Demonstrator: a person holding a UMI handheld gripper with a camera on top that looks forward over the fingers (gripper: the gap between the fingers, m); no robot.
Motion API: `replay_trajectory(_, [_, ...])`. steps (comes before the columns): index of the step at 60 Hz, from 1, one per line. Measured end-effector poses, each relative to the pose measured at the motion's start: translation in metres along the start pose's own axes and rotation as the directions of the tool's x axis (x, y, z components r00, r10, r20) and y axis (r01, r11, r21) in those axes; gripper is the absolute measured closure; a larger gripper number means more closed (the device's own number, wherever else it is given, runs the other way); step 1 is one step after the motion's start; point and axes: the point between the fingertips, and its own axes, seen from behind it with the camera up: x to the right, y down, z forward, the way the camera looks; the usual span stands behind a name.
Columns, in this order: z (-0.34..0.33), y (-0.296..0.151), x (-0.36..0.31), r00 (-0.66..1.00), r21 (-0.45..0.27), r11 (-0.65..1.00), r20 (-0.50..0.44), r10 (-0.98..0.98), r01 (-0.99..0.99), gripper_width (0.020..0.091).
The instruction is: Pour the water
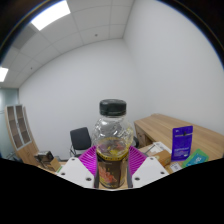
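A clear glass jar-like bottle (112,140) with a black cap and a dark, yellow-printed label stands upright between my fingers, lifted in front of a white wall. My gripper (111,168) is shut on the bottle, the magenta pads (88,160) pressing its lower labelled part from both sides. The bottle's base is hidden below the fingers. No cup or other vessel for receiving water shows.
A wooden desk (160,128) stretches off to the right, with a purple box (181,142) standing on it. A dark office chair (80,138) sits behind the bottle to the left. Wooden shelving (16,130) stands far left. Ceiling lights glow overhead.
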Motion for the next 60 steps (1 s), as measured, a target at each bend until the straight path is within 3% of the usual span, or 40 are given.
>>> replay_trajectory(12, [0.011,0.072,0.076,0.94,-0.108,0.943,-0.105,-0.325,0.314,0.0734])
replay_trajectory(17, [0.015,0.102,0.101,0.941,-0.167,0.937,-0.097,-0.324,0.306,0.0734])
replay_trajectory(27, [0.02,0.151,0.121,0.954,-0.212,0.942,-0.092,-0.285,0.261,0.0727])
replay_trajectory(28, [0.021,0.145,0.12,0.955,-0.18,0.948,-0.091,-0.282,0.263,0.0729])
replay_trajectory(35, [0.019,0.148,0.118,0.955,-0.18,0.949,-0.1,-0.28,0.259,0.0719])
replay_trajectory(43, [0.018,0.15,0.12,0.951,-0.224,0.939,-0.108,-0.288,0.259,0.0576])
replay_trajectory(45, [0.016,0.152,0.122,0.95,-0.247,0.936,-0.122,-0.287,0.251,0.0479])
replay_trajectory(48, [0.01,0.153,0.123,0.952,-0.274,0.934,-0.135,-0.275,0.231,0.0235])
replay_trajectory(51, [0.001,0.149,0.121,0.952,-0.288,0.932,-0.143,-0.272,0.223,0.0287])
replay_trajectory(55, [-0.014,0.142,0.116,0.945,-0.303,0.925,-0.157,-0.286,0.23,0.0234])
replay_trajectory(60, [-0.046,0.132,0.097,0.938,-0.32,0.915,-0.164,-0.307,0.244,0.025])
